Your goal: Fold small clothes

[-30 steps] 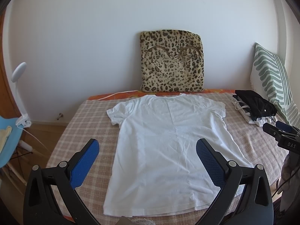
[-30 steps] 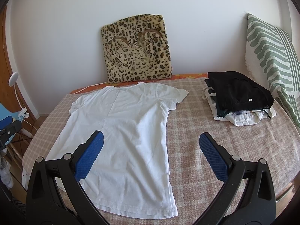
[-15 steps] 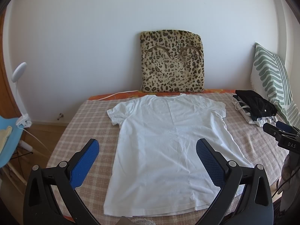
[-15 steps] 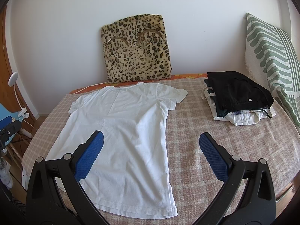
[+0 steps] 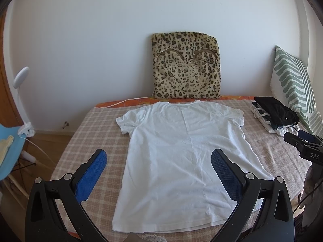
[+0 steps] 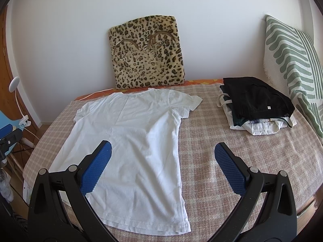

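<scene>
Both tools, our left tool [image 5: 158, 164] and right tool [image 6: 162, 157], hover wide open and empty. We see the white T-shirt [image 5: 181, 141] spread flat on the checked bed cover [image 6: 232, 151], hem nearest us, ready for a first fold; it lies below and ahead, untouched. A folded stack [image 6: 256, 106] waits well apart.

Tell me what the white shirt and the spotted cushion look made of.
White t-shirt: thin, matte knit, probably cotton jersey; it lies flat with soft creases and a stitched hem. Leopard-print cushion: fuzzy, short-pile faux fur, judging by its soft, blurred edges.
</scene>
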Tool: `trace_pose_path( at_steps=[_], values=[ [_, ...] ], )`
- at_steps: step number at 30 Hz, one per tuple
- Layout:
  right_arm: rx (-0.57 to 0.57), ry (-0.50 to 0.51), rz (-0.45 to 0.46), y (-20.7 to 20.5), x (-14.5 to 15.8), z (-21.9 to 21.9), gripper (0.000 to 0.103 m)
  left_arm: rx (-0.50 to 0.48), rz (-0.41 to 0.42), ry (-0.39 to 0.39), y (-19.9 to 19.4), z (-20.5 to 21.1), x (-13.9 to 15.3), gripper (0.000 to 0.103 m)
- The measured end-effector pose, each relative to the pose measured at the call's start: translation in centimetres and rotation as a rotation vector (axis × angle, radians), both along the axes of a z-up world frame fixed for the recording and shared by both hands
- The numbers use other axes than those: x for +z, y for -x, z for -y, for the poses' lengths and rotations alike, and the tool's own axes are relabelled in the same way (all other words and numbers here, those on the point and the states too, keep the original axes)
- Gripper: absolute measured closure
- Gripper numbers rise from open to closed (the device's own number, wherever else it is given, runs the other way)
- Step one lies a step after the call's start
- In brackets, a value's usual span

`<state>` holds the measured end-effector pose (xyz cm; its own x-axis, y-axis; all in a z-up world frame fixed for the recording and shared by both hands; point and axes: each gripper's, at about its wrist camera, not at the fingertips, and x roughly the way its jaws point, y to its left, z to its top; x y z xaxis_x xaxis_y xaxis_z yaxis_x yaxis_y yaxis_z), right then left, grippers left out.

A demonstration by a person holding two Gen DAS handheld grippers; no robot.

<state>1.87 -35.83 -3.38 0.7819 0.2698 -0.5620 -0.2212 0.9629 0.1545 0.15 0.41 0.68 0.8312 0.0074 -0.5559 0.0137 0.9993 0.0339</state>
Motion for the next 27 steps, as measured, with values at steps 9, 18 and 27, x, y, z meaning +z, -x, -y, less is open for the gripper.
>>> trace_pose_path(
  at_steps=[9,18,27],
  values=[
    [0.032,-0.027,0.006,-0.2,-0.1,-0.6,0.000,-0.003,-0.078,0.072,-0.5,-2.5,-1.9,0.000],
    [0.066,-0.064,0.002,-1.4,0.2,-2.8,0.000,-0.023,-0.156,0.147,-0.4,-5.5,-4.7,0.005],
    [0.139,-0.065,-0.027,-3.5,0.6,-6.8,0.000,0.029,-0.288,0.273,-0.3,-10.2,-8.9,0.036]
  ],
)
